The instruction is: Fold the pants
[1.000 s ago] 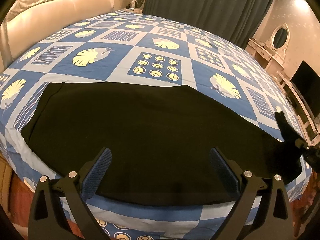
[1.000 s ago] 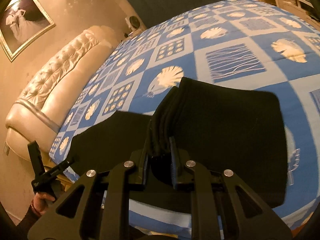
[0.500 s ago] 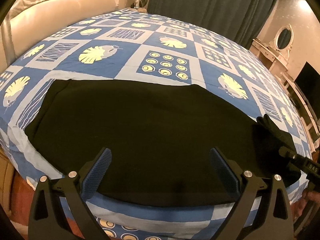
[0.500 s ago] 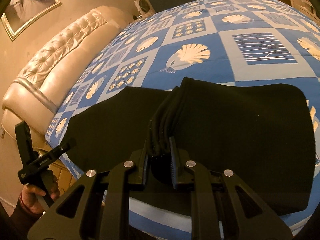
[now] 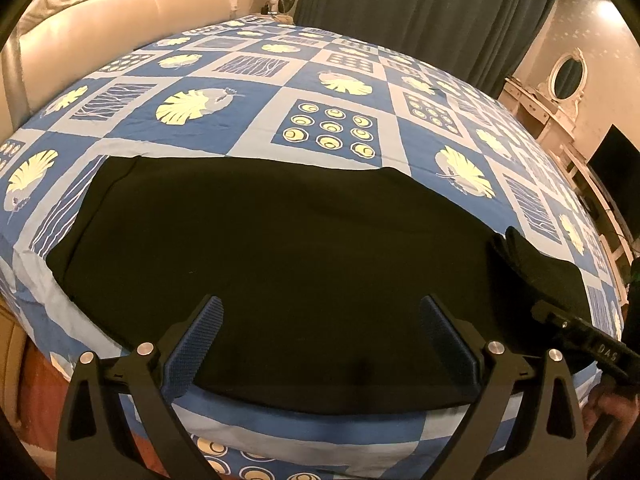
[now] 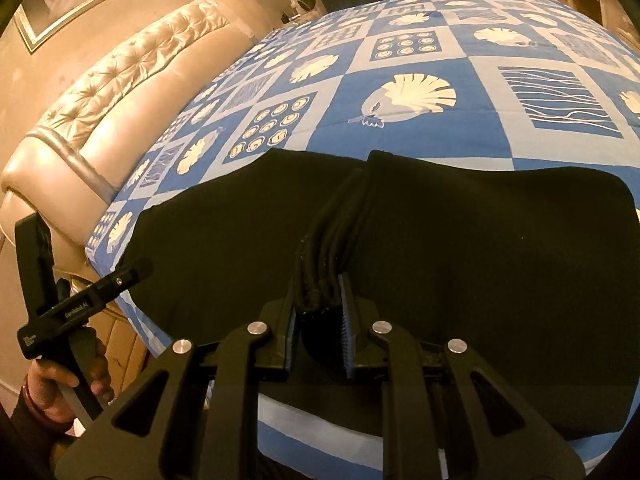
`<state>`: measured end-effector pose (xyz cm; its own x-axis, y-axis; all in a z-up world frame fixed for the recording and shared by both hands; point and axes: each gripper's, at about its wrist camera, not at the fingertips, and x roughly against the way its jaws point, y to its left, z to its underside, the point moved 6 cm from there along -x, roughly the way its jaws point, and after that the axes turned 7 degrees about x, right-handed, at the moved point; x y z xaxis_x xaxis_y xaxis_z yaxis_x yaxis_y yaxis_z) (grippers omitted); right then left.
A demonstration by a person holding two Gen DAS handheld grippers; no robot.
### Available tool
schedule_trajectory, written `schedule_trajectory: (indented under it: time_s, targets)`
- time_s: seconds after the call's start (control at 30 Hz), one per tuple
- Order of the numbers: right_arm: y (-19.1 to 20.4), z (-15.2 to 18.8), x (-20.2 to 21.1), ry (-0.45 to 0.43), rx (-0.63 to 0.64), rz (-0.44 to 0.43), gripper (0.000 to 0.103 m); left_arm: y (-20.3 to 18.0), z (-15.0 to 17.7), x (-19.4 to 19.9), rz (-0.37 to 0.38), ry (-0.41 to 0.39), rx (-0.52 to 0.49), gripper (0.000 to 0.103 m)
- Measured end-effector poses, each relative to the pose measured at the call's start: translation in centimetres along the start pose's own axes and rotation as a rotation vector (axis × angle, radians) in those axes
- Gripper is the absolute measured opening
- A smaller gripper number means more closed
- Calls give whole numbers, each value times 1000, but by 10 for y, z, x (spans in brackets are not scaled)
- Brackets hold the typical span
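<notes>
The pants [image 5: 280,248] lie flat on the bed [image 5: 328,92]. The right gripper [image 6: 318,304] clamps a bunched stack of hem layers; the left gripper [image 5: 320,344] hangs agape, empty. Risk: inner layers slip free, skewing the fold.

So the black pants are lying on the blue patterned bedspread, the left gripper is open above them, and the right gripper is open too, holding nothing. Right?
Not quite. The right gripper is shut on a bunched edge of the black pants, as the right wrist view shows. The rest holds: the pants lie on the blue patterned bedspread and the left gripper is open above them.
</notes>
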<state>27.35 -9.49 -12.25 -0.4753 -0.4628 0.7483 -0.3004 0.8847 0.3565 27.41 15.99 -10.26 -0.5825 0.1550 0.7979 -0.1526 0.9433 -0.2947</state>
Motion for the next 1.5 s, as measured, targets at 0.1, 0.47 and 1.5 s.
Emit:
schedule_trajectory:
  time_s: [0.1, 0.47, 1.5]
  targets:
    - [1, 3, -4, 12, 12, 6, 17, 2, 0, 0, -1, 2, 8, 98]
    - [5, 9, -11, 28, 51, 35, 17, 3, 2, 0, -7, 3, 14, 98]
    - [33, 31, -24, 79, 196, 41, 38, 30, -2, -1, 1, 8, 111, 98]
